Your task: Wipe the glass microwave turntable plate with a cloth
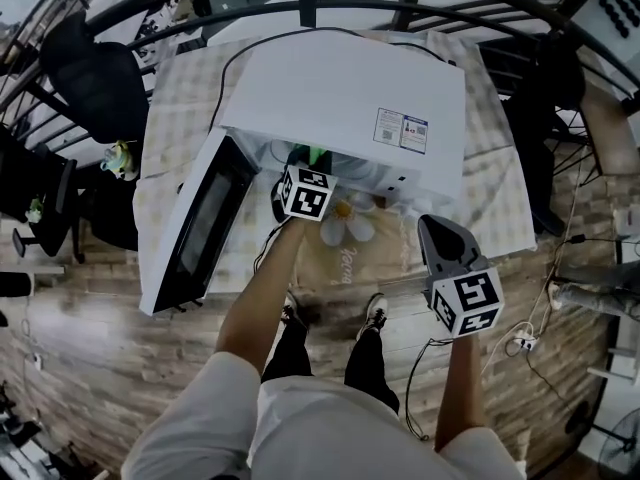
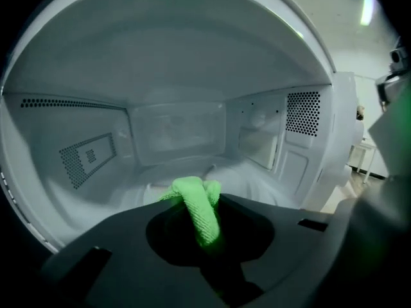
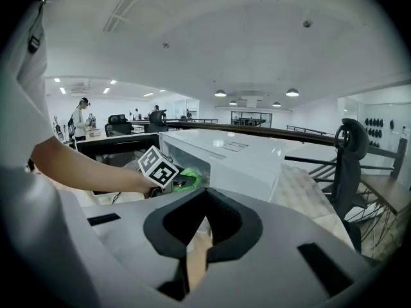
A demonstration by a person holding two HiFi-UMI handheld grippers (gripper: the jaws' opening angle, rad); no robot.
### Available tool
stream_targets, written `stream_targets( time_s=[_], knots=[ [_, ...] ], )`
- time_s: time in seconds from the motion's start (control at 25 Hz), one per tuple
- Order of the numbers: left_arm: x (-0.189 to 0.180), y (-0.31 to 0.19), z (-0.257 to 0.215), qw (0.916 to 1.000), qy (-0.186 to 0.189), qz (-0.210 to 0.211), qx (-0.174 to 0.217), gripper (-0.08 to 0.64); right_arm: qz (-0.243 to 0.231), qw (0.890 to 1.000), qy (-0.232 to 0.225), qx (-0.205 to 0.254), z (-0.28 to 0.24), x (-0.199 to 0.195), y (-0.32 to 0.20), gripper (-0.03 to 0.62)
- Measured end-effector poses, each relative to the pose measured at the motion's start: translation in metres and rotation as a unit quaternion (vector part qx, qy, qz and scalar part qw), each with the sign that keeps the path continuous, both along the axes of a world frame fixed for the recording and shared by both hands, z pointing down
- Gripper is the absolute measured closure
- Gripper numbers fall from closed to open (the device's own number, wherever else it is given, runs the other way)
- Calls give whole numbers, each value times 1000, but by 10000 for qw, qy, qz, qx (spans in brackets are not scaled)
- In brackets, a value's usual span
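Note:
The white microwave [image 1: 340, 98] stands on a table with its door [image 1: 195, 223] swung open to the left. My left gripper [image 1: 300, 168] reaches into the opening, shut on a bright green cloth [image 1: 316, 155]. In the left gripper view the cloth [image 2: 196, 204] is bunched between the jaws, just above the cavity floor, where the pale glass turntable plate [image 2: 247, 175] shows faintly. Whether the cloth touches the plate I cannot tell. My right gripper [image 1: 437, 230] hangs shut and empty to the right of the opening, over the table's front edge. From the right gripper [image 3: 205, 194] view I see the cloth [image 3: 186, 179] at the opening.
A checked tablecloth with a flower print [image 1: 350, 223] covers the table. A black office chair [image 1: 95, 78] stands at the back left and a curved railing [image 1: 400, 8] runs behind. Cables and a plug [image 1: 520, 343] lie on the wooden floor. A person [image 3: 78, 117] stands far off.

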State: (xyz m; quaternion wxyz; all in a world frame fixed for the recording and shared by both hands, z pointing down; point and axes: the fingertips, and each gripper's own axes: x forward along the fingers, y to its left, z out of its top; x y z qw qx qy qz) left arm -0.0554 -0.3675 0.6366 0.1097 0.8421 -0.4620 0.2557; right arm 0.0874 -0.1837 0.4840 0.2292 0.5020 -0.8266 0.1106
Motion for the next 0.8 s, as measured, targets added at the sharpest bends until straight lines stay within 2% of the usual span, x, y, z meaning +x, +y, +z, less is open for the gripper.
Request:
stream_targets(
  time_s=[0.32, 0.4, 0.52, 0.6, 0.68, 0.72, 0.8],
  knots=[
    [73, 15, -4, 9960, 598, 546, -379, 497, 92, 9999, 144, -10, 0, 17, -1, 578],
    [87, 18, -8, 9906, 1033, 698, -558, 497, 113, 9998, 169, -20, 1, 20, -2, 577],
    [95, 19, -18, 9760, 1874, 745, -826, 497, 102, 9998, 180, -59, 3, 19, -3, 578],
    [88, 15, -25, 9717, 2120, 680, -788, 497, 82, 9998, 187, -79, 3, 18, -4, 577],
    [73, 10, -33, 9751, 2062, 608, -549, 497, 67, 9998, 191, -83, 2, 15, -6, 577],
    [63, 7, -37, 9801, 1870, 568, -337, 497, 65, 9998, 188, -82, 1, 15, -8, 577],
    [37, -3, -42, 9923, 1133, 449, 234, 497, 59, 9998, 179, -83, 1, 12, -11, 578]
  ],
)
